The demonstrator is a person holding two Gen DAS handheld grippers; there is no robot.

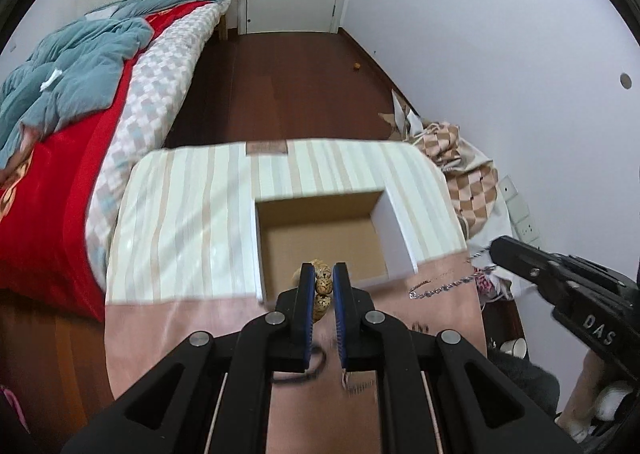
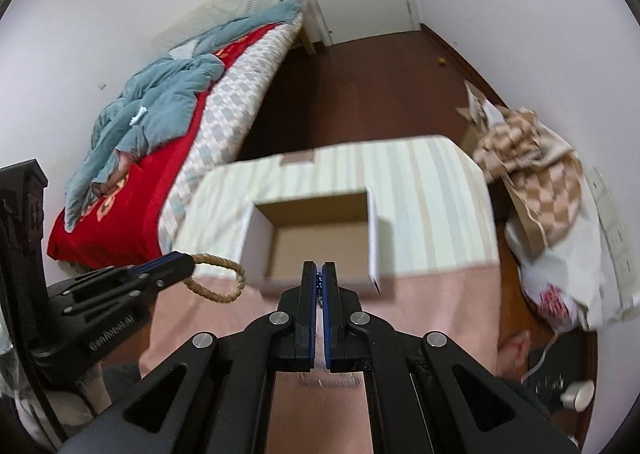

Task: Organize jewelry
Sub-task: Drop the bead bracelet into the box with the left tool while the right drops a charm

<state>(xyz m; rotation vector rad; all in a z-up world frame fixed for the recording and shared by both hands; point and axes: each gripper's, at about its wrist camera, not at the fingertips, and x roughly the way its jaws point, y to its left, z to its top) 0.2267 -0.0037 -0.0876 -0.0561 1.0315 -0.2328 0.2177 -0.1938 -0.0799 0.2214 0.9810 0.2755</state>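
Jewelry is hanging in both grippers above the near edge of a cloth-covered table [image 1: 180, 213], so each piece is travelling clear of the cloth rather than dragging. Sitting open-topped toward the far middle, the box [image 1: 392, 221] is facing up to take them, judging by the task. Clamped in the left gripper [image 1: 323, 278], the bead bracelet [image 1: 323, 286] is dangling just near of the box. Off to the right, the right gripper [image 2: 319, 278] is pinching shut on a thin silver chain [image 1: 440, 288] that is trailing loose below it.

Left claw [image 1: 323, 274], right claw [image 2: 319, 274]: both clamped.
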